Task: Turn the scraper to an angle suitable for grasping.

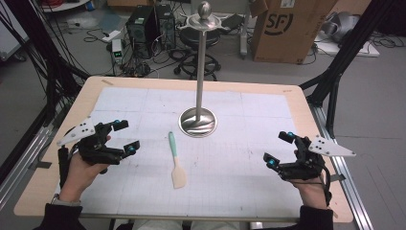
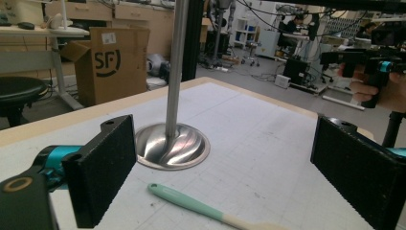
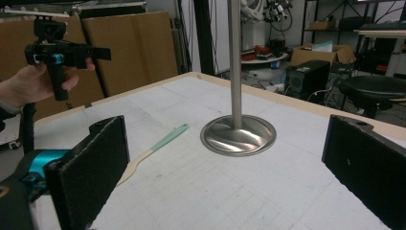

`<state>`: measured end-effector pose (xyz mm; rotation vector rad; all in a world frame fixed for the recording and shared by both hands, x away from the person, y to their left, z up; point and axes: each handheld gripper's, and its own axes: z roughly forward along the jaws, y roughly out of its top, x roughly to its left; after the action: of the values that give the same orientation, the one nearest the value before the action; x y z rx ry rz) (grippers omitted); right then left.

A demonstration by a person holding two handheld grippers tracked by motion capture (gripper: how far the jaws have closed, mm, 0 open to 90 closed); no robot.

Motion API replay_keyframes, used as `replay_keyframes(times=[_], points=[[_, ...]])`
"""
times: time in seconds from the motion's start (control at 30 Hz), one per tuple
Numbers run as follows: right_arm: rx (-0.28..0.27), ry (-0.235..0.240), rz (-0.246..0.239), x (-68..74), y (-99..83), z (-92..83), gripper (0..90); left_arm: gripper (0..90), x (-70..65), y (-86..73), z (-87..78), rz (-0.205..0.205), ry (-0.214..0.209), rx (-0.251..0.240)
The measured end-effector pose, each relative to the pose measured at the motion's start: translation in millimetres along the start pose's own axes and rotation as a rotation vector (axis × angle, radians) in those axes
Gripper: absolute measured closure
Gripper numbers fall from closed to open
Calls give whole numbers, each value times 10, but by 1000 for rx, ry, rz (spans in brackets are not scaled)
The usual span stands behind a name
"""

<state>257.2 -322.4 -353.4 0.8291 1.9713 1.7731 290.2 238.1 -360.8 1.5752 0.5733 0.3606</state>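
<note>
Centrally on the tabletop (image 1: 143, 96) lies a spatula (image 1: 175, 159) with a mint-green handle and pale blade, just in front of the round base of a metal stand (image 1: 198, 121). Both tongs hover apart from it, released and holding nothing: the left tongs (image 1: 125, 136) to its left, the right tongs (image 1: 277, 149) to its right.

table (image 1: 57, 158): wooden, gridded white mat on top | cardboard box (image 1: 287, 28): on floor beyond far edge | black stool (image 1: 198, 40): behind table | computer towers (image 1: 151, 28): floor, far left
</note>
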Motion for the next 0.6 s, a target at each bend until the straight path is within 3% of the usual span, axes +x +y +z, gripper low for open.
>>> replay_keyframes(times=[0.03, 0.1, 0.17, 0.43, 0.5, 0.6], points=[[2, -2, -1, -6, -3, 2, 12, 90, 0, 0, 0, 0, 0, 0], [5, 0, 1, -9, -8, 3, 12, 90, -38, -9, 15, 59, 11, 2], [5, 1, 4, -7, -11, -2, 12, 90, -47, -12, 22, 75, 17, 1], [1, -3, 10, -24, -14, -5, 12, 95, -86, -64, 109, 89, 34, 22], [6, -3, 10, -24, -18, 3, 13, 143, -92, -87, 140, 86, 47, 33], [13, -7, 10, -29, -25, 10, 13, 294, -116, -129, 189, 67, 78, 47]])
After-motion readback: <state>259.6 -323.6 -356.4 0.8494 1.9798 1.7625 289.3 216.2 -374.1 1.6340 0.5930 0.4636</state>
